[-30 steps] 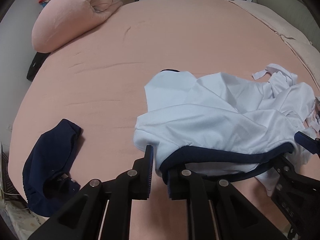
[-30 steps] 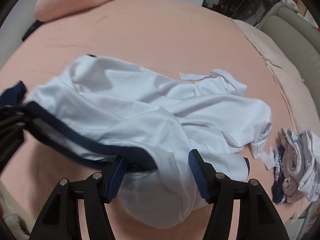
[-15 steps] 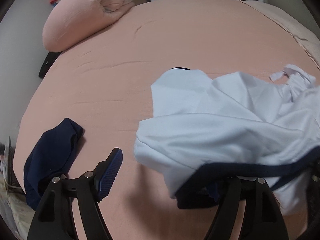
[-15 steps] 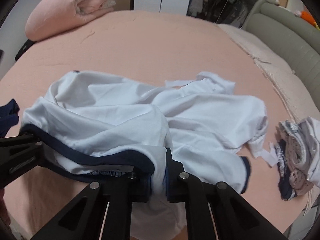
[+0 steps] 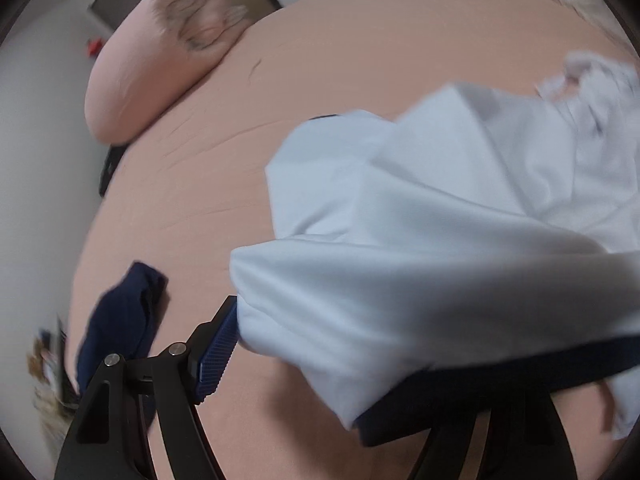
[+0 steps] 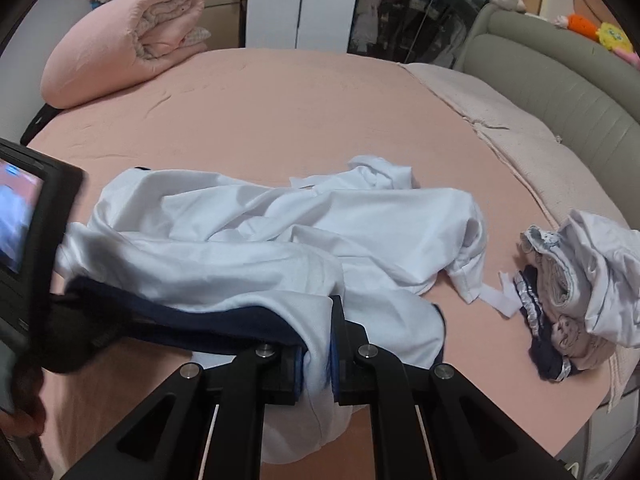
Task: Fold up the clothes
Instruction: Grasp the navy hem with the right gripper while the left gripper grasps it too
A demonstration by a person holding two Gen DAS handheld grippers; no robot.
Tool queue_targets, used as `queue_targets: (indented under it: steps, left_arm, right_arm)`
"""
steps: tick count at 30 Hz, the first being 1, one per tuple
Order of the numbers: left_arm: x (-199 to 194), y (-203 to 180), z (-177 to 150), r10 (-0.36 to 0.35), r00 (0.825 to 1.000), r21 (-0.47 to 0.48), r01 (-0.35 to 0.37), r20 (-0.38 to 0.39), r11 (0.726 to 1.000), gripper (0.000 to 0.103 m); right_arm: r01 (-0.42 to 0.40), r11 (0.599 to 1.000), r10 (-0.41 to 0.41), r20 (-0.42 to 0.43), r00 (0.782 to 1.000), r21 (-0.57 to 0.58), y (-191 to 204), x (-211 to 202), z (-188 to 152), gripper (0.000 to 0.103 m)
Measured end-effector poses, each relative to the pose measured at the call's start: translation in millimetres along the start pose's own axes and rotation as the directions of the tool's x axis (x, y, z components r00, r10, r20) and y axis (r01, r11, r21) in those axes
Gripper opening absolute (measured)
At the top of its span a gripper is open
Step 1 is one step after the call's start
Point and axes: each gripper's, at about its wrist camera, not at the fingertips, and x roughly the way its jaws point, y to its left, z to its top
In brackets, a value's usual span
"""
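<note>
A white garment with a navy hem (image 6: 280,236) lies crumpled on the pink bed sheet (image 6: 280,112). My right gripper (image 6: 316,364) is shut on its near edge, where the white cloth and the navy band bunch between the pads. In the left wrist view the same garment (image 5: 420,240) fills the right half, blurred, and drapes over the right finger of my left gripper (image 5: 332,360). That gripper stands open; its blue-padded left finger (image 5: 216,352) is bare and the right finger is mostly hidden under the cloth.
A dark navy garment (image 5: 120,332) lies at the bed's left edge. A rolled pink duvet (image 6: 120,40) sits at the far left corner. A pile of small clothes (image 6: 580,292) rests at the right edge, below a grey padded headboard (image 6: 560,92).
My left gripper, shut on the navy hem a second ago, has opened and tilted. My right gripper has shut on the hem and lifted it a little.
</note>
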Motion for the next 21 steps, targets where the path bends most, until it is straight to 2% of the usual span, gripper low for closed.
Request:
queue_targets:
  steps: [3,5,7,9,10,11,12,13,14,16,18,19,21]
  left_arm:
    - [0.6,12.0,-5.5,-0.051,0.998,-0.058,0.052,0.023,0.997,0.074]
    - [6.5,26.8,-11.9,-0.124,0.992,-0.16,0.127,0.026,0.979,0.077]
    - [17.5,46.2,-19.9,-0.216,0.976,-0.291,0.214,0.026,0.933,0.088]
    - [28.2,65.1,-27.8,-0.31,0.95,-0.404,0.299,0.041,0.864,0.089]
    - [30.9,71.2,-30.2,-0.34,0.939,-0.43,0.328,0.053,0.841,0.089]
    - [30.6,73.2,-30.5,-0.343,0.938,-0.431,0.333,0.057,0.838,0.088]
    - [27.5,71.4,-29.8,-0.324,0.944,-0.417,0.319,0.061,0.851,0.085]
    - [22.9,67.4,-29.0,-0.301,0.951,-0.396,0.305,0.073,0.866,0.072]
    - [17.2,61.4,-28.4,-0.281,0.955,-0.368,0.296,0.094,0.881,0.064]
    - [5.9,44.9,-29.1,-0.232,0.965,-0.321,0.26,0.125,0.911,0.038]
    - [-3.9,29.9,-30.3,-0.178,0.972,-0.282,0.215,0.15,0.935,0.027]
    - [-7.3,24.4,-30.8,-0.144,0.977,-0.264,0.183,0.16,0.947,0.026]
    - [-7.7,22.5,-29.8,-0.123,0.979,-0.246,0.161,0.162,0.956,0.025]
  right_arm:
    - [-0.015,1.0,0.015,-0.001,1.0,0.008,-1.5,-1.3,-0.4,0.007]
    - [-0.029,0.999,0.029,-0.002,1.0,0.021,-3.5,-1.7,0.7,0.007]
    - [-0.039,0.999,0.039,-0.003,0.999,0.03,-4.9,-2.1,0.9,0.007]
    - [-0.036,0.999,0.036,-0.005,0.999,0.031,-4.6,-1.7,-0.6,0.007]
    - [-0.036,0.999,0.036,-0.009,0.999,0.033,-4.5,-0.4,-1.4,0.007]
    - [-0.035,0.999,0.035,-0.016,0.999,0.036,-4.5,1.1,-2.2,0.007]
    - [-0.033,0.999,0.034,-0.021,0.999,0.041,-4.6,2.7,-3.1,0.007]
    - [-0.032,0.998,0.033,-0.023,0.999,0.048,-4.9,3.9,-3.9,0.007]
    - [-0.03,0.998,0.032,-0.024,0.999,0.054,-5.2,5.1,-4.8,0.007]
    - [-0.033,0.998,0.035,-0.022,0.999,0.062,-4.4,7.0,-5.9,0.008]
    - [-0.031,0.997,0.032,-0.02,0.999,0.069,-2.7,9.6,-6.3,0.009]
    - [-0.024,0.997,0.026,-0.022,0.999,0.072,-1.5,12.6,-6.3,0.009]
    - [-0.011,0.997,0.013,-0.028,1.0,0.078,1.0,18.4,-6.5,0.012]
